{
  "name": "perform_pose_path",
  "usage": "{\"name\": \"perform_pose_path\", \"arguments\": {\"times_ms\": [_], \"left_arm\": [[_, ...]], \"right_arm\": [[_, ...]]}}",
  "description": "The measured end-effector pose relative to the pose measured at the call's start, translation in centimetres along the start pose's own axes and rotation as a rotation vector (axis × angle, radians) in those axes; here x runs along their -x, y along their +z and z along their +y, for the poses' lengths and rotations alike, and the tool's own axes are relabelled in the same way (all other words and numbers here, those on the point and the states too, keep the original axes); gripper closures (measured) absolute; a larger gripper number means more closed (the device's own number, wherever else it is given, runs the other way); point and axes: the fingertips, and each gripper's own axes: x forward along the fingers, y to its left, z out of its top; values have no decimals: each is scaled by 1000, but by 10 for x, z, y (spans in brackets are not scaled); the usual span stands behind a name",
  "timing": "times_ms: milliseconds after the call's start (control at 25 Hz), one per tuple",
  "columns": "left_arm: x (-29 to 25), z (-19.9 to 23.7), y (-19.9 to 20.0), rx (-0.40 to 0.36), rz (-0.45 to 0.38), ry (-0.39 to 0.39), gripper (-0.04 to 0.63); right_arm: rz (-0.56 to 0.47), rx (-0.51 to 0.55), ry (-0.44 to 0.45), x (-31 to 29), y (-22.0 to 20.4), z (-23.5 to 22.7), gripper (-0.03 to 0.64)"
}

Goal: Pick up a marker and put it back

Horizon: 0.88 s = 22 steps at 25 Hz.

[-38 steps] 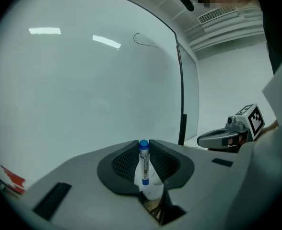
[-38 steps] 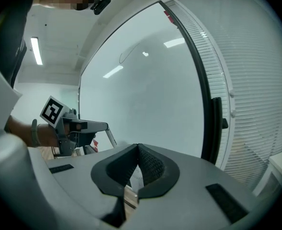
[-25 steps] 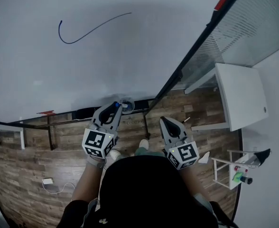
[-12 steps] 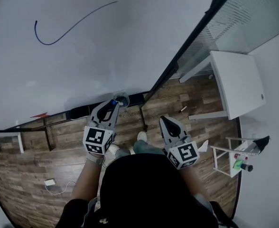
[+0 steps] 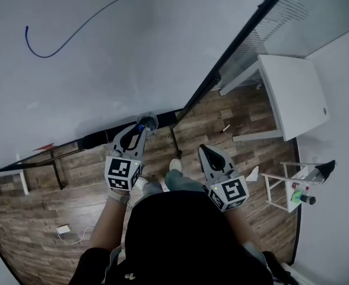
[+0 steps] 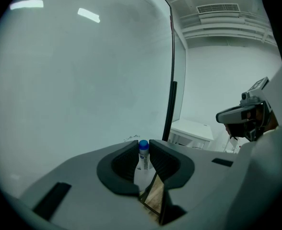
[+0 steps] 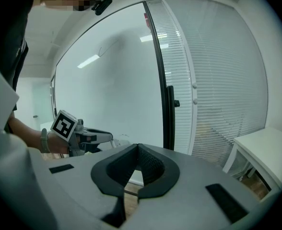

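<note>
Left gripper view | left hand-held gripper clamps marker | right hand-held gripper closed

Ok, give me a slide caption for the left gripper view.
Left tool clamped on a blue-capped marker, facing the whiteboard.

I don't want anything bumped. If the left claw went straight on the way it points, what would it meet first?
Probably the whiteboard, low down: the left claw, shut on a blue-capped marker, points straight at it. How near is unclear.
</note>
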Motion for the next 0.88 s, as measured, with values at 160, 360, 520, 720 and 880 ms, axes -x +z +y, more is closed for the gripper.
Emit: {"name": "perform_pose_path", "arguments": {"times_ms": [160,360,520,720,880], "left_arm": [[-2,0,-3,1,-9,-2,513],[-3,2,-2,-3,-26,9,512],[-3,3,-4,-4,-21,17,512],[-1,5,-11,2,-6,28,512],[1,9,-14,14,4,35,496]], "right_arm": [[4,5,-4,1,0,2,589],[10,-1,-20,4,-2,1,589],[12,2,-19,3,-2,3,589],[10,5,-13,2,-1,8,589],[10,10,-8,2,0,10,589]]}}
